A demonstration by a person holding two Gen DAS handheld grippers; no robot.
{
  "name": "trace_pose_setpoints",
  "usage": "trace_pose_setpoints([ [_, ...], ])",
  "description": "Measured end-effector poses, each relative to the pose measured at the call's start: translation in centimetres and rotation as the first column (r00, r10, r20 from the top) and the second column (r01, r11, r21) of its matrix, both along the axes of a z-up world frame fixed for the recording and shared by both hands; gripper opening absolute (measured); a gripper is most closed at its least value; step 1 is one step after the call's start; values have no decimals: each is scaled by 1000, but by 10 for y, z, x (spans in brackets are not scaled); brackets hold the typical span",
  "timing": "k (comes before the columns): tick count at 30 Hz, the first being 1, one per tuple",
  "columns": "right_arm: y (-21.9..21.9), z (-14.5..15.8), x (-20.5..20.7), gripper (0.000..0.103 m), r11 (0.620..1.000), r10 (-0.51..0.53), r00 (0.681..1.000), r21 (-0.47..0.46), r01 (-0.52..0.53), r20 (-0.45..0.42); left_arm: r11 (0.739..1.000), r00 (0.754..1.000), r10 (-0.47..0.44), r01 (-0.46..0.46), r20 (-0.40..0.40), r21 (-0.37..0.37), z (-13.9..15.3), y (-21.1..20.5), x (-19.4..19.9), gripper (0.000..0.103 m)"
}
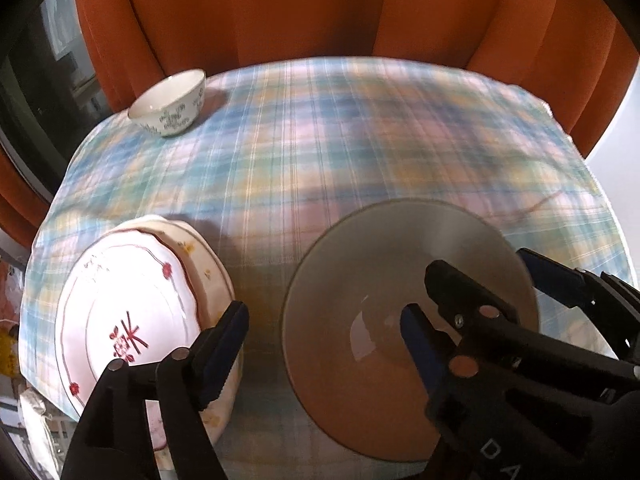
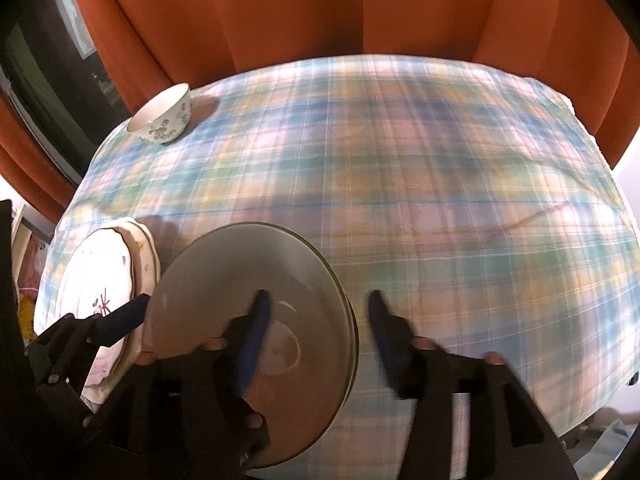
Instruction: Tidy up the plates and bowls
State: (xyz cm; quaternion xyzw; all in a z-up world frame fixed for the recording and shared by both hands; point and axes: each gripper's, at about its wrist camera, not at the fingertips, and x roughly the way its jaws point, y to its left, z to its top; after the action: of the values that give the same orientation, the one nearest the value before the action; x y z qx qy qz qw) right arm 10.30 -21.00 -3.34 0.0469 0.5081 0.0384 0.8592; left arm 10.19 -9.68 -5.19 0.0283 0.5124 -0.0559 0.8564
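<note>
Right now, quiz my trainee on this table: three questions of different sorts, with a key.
1. True or false: the small bowl sits on the grey plate.
2. What lies between the right gripper fingers? A: the grey plate's rim. B: the small bowl. C: a spoon.
3. How many bowls stand on the plaid tablecloth?
Key: 1 false; 2 A; 3 one.
</note>
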Motion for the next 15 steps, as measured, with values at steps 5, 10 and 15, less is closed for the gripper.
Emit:
trace_pose_setpoints([
  [5,10,24,-9,74,996,-35,996,-79,42,81,1000,997,15,-13,80,-24,17,18,-3,82],
  [10,27,42,-12,76,994,-52,991,-87,63,122,997,992,41,-34,121,-64,31,46,-6,82],
  [15,57,52,-12,76,995,-42,988,-87,56,148,996,993,41,-32,114,-85,38,77,-6,82],
])
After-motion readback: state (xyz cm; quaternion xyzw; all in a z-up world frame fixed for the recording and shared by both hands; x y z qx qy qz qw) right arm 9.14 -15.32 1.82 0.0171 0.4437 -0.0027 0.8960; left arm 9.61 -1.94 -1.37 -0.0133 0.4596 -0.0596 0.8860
